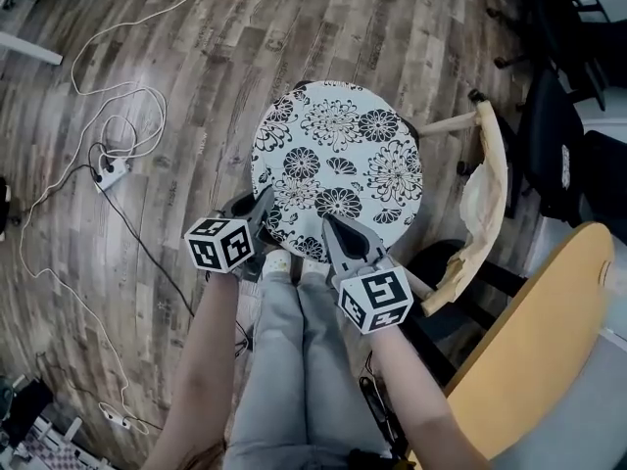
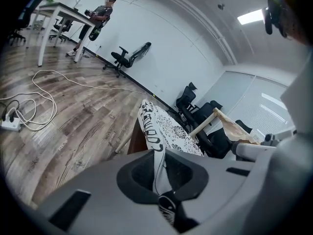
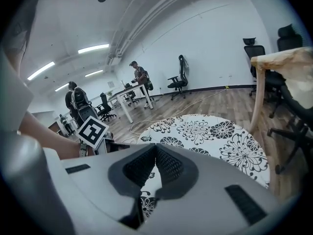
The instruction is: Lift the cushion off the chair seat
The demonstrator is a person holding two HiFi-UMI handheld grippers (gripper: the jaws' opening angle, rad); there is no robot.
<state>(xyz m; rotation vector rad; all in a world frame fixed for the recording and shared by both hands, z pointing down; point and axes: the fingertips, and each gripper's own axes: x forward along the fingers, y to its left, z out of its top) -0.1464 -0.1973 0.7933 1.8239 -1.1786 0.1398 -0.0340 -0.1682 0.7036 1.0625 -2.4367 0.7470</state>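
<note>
The flowery cushion (image 1: pixel 338 164) lies on the chair (image 1: pixel 446 124), looks soft, thin and light, and the left gripper (image 1: pixel 265 202) and right gripper (image 1: pixel 333 225) are each shut tight on its near edge.

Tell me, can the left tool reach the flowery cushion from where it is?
Yes, it looks that way. The left tool is shut on the near edge of the cushion, with the fabric pinched between its jaws. Nothing stands in the way.
</note>
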